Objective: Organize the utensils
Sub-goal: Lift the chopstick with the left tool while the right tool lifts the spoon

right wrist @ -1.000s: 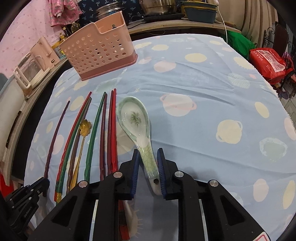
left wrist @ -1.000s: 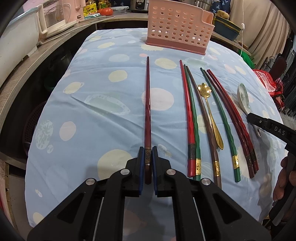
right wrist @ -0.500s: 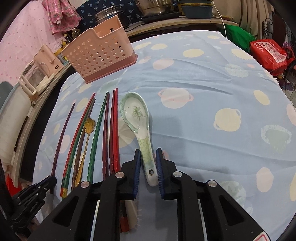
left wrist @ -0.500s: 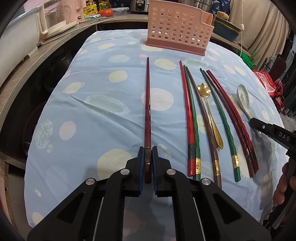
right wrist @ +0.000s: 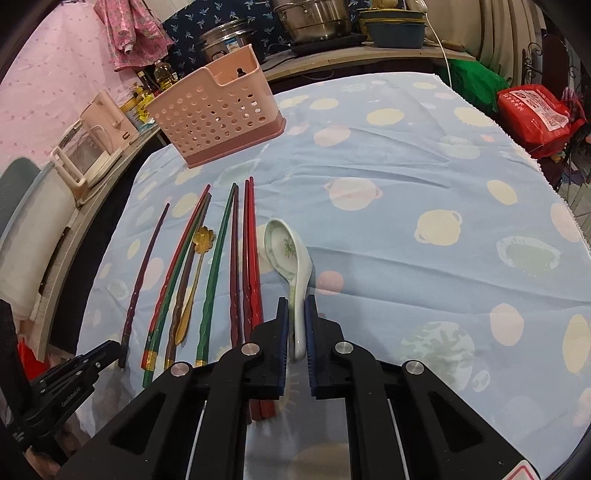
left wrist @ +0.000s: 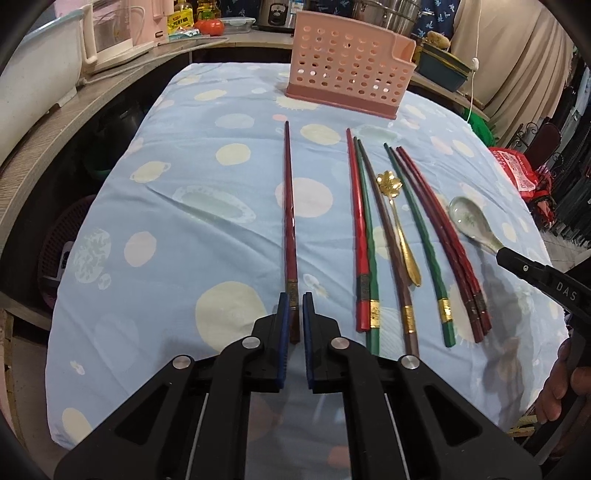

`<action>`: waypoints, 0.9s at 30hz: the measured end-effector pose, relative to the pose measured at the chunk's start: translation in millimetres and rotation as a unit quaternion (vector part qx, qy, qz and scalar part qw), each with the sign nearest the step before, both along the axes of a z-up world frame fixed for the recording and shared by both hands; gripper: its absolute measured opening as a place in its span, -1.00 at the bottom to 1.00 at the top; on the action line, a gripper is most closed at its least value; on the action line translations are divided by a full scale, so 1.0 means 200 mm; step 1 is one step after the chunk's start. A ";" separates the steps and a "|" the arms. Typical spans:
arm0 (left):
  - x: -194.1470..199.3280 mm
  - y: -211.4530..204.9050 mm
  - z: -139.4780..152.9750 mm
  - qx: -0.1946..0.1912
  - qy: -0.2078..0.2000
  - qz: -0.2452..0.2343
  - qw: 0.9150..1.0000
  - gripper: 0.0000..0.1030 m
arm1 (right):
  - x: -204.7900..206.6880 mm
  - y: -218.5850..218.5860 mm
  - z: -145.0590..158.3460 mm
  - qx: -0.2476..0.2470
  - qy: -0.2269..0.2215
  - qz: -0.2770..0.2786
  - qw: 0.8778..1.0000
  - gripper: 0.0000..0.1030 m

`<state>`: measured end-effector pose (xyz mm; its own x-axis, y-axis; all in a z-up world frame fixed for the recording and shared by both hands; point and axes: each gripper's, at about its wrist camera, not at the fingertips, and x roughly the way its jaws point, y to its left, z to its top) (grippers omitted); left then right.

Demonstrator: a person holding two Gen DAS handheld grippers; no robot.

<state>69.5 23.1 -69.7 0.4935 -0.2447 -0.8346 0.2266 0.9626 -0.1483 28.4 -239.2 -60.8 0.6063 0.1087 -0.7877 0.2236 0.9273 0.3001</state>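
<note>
On tablecloth (left wrist: 207, 236) | chopstick (left wrist: 289, 221) points toward basket (left wrist: 347, 70) (lengthwise) | left jaws gripping

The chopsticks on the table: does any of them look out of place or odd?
Yes. One dark red chopstick lies alone, apart from the group of chopsticks, its end between the left gripper fingers. Nothing looks damaged or spilled.

Left gripper (left wrist: 294, 308) and right gripper (right wrist: 296, 312), both low, jaws nearly closed.

Home kitchen: steel pots (right wrist: 314, 16), oil bottles (left wrist: 192, 9), blender jug (right wrist: 88, 147) along the counter (left wrist: 110, 88)
</note>
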 end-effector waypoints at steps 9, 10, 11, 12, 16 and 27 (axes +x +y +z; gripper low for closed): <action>-0.10 0.04 0.16 -0.012 -0.039 0.000 0.999 -0.94 | -0.14 0.03 0.16 -0.021 -0.035 -0.004 0.999 -0.86; -0.11 0.04 0.16 -0.013 -0.037 0.001 0.999 -0.93 | -0.15 0.03 0.17 -0.021 -0.037 -0.004 0.999 -0.86; -0.10 0.04 0.15 -0.016 -0.032 0.000 0.999 -0.93 | -0.16 0.03 0.18 -0.021 -0.039 -0.005 0.999 -0.86; -0.10 0.05 0.13 -0.023 -0.023 -0.001 0.999 -0.92 | -0.17 0.03 0.18 -0.022 -0.040 -0.005 0.999 -0.87; -0.07 0.04 0.04 -0.016 -0.004 0.004 1.000 -0.52 | -0.19 0.04 0.19 -0.024 -0.040 -0.006 0.999 -0.87; 0.04 -0.01 -0.08 0.002 -0.003 0.001 1.000 -0.82 | -0.20 0.03 0.19 -0.021 -0.043 -0.008 0.999 -0.87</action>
<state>76.6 20.7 -85.9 0.4994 -0.2400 -0.8325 0.2247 0.9639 -0.1431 -11.2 -233.3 -22.2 0.6731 0.0663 -0.7366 0.2137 0.9360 0.2796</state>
